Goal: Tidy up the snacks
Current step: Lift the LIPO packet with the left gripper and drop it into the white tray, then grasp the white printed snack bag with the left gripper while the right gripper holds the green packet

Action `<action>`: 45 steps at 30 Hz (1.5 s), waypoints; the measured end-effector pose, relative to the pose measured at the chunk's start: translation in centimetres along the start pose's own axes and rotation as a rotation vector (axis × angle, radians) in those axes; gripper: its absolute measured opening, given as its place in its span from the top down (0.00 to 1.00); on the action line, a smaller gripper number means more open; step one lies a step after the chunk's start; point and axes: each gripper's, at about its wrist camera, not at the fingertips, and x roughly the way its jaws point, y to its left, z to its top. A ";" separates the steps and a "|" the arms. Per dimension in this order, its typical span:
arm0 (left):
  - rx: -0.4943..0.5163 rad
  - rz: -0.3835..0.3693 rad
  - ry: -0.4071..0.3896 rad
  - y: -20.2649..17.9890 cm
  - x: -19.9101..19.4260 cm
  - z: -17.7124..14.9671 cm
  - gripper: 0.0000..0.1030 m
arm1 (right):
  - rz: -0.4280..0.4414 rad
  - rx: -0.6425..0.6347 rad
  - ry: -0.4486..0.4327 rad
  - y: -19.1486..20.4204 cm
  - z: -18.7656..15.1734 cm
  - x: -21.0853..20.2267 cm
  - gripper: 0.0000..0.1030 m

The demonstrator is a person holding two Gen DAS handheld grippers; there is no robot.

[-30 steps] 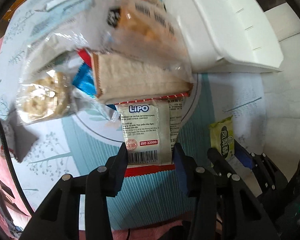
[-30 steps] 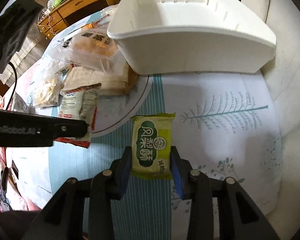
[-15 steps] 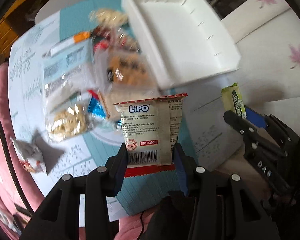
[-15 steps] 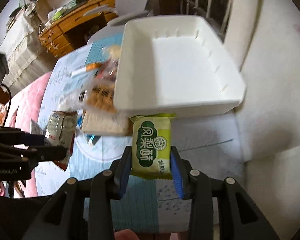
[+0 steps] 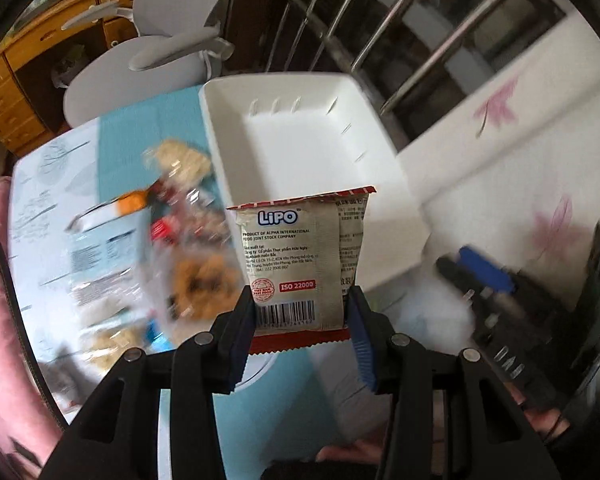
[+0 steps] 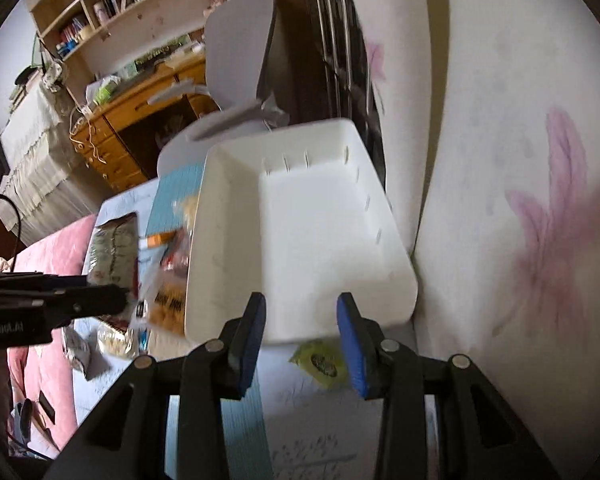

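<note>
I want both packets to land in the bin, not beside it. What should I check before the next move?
1. Lipo packet clamped in left gripper: ok.
2. Green packet in right gripper: not ok; it lies on the table, nothing between the jaws.
3. White bin has room: ok, looks empty.
4. Left gripper above the bin: cannot tell.
5. Other snacks binned: not ok, they lie beside the bin.

The right gripper (image 6: pixel 302 340), black-armed with blue ribbed pads, hangs with nothing between its parted jaws above the near wall of a white plastic bin (image 6: pixel 300 248). A small green snack packet (image 6: pixel 320 362) lies on the pale tree-print tablecloth (image 6: pixel 308 440) just below it. At left, the left gripper (image 6: pixel 80 304) clamps a tan foil packet (image 6: pixel 114 252).
</note>
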 end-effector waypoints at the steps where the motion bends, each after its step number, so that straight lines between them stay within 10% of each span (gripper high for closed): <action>1: -0.014 -0.013 -0.005 -0.3 0.3 0.6 0.58 | 0.005 -0.003 -0.002 -0.2 0.2 0.2 0.65; 5: -0.036 -0.050 -0.024 -1.8 1.8 2.2 0.57 | 0.062 0.018 0.004 -1.1 0.7 1.1 0.65; 8: -0.069 -0.029 -0.022 -2.5 2.7 2.6 0.25 | 0.089 -0.002 0.035 -1.4 0.6 1.8 0.65; 25: -0.264 0.110 -0.032 2.3 1.5 -0.8 0.24 | 0.144 -0.093 0.181 -2.4 -1.4 4.7 0.65; 45: -0.700 0.223 -0.145 20.1 -5.4 -14.5 0.24 | 0.063 -0.210 0.297 -0.6 -7.5 9.4 0.59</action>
